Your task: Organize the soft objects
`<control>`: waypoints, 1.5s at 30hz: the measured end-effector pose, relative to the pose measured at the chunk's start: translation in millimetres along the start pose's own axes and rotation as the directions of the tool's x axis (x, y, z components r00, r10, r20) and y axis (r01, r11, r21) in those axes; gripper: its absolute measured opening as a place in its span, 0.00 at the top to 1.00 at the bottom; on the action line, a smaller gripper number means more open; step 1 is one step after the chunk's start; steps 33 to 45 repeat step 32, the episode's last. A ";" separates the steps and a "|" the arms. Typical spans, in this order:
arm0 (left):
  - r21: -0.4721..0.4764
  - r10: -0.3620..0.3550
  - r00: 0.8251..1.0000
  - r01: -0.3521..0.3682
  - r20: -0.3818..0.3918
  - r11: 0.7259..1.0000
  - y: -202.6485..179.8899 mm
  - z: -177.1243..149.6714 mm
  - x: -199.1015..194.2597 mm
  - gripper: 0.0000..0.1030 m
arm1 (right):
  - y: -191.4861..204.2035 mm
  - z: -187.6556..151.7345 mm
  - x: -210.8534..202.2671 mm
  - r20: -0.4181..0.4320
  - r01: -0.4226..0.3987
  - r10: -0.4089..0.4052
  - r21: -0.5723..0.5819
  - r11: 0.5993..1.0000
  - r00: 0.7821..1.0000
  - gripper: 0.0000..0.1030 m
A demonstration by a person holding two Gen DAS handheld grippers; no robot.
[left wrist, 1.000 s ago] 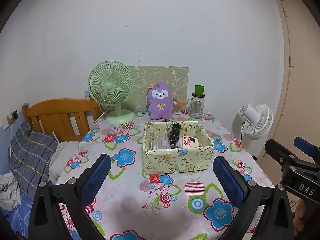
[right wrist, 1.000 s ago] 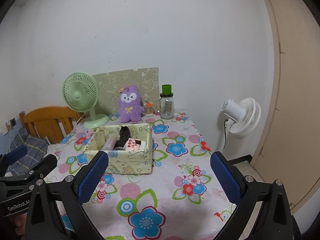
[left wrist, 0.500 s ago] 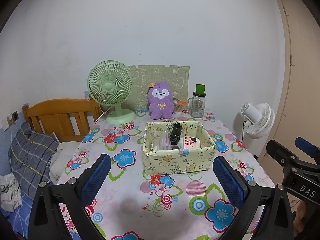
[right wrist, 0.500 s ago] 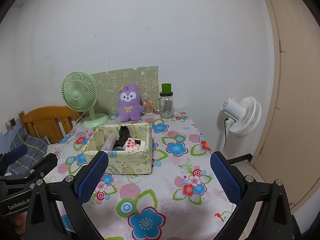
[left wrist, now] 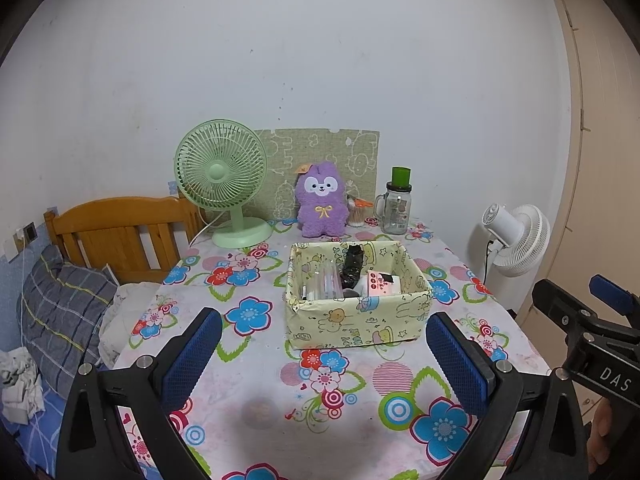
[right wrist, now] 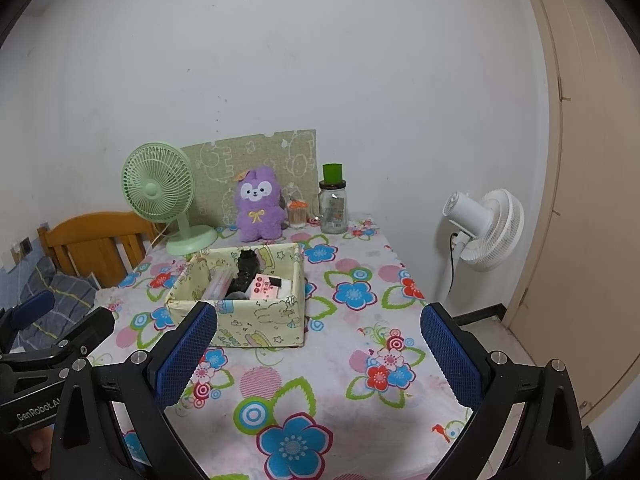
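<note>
I see the purple plush (left wrist: 321,206) upright at the desk's (left wrist: 256,368) back, outside the box (left wrist: 356,312); both my left tool (left wrist: 318,362) and right tool (right wrist: 316,354) gape wide, empty.

The yellow fabric box (left wrist: 356,300) sits mid-table; behind it the purple plush (left wrist: 321,205) stands upright. The left gripper (left wrist: 318,358) hangs wide apart before the box, whose contents look jumbled, perhaps toiletries.

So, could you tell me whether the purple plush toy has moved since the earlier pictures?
No: the purple plush toy sits between the green desk fan and glass jar, as before.
</note>
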State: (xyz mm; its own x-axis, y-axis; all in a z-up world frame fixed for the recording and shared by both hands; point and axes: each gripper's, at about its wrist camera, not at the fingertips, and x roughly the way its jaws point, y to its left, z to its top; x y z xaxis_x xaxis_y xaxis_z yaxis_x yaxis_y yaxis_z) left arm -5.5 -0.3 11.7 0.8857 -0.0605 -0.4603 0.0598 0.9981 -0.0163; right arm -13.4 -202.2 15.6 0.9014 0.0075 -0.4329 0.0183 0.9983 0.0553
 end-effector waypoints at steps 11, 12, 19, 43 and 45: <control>0.001 0.002 1.000 -0.002 0.000 1.000 0.5 0.0 -0.3 0.00 | 0.2 -0.5 -0.5 0.004 0.001 -0.001 -0.003 1.000 1.000 0.00; 0.000 0.003 1.000 -0.003 0.000 1.000 0.9 0.0 -0.8 0.00 | -0.1 -0.7 -0.5 0.004 0.001 -0.001 -0.003 1.000 1.000 0.00; -0.002 0.003 1.000 -0.003 0.003 1.000 1.6 0.2 -2.3 0.00 | 0.2 -0.5 -0.7 0.004 0.000 0.000 -0.002 1.000 1.000 0.00; -0.001 0.002 1.000 -0.002 0.004 1.000 1.7 0.8 -2.8 0.00 | 0.5 -0.1 -2.3 0.006 -0.004 0.004 0.001 1.000 1.000 0.00; -0.001 0.002 1.000 -0.002 0.004 1.000 1.7 0.8 -2.8 0.00 | 0.5 -0.1 -2.3 0.006 -0.004 0.004 0.001 1.000 1.000 0.00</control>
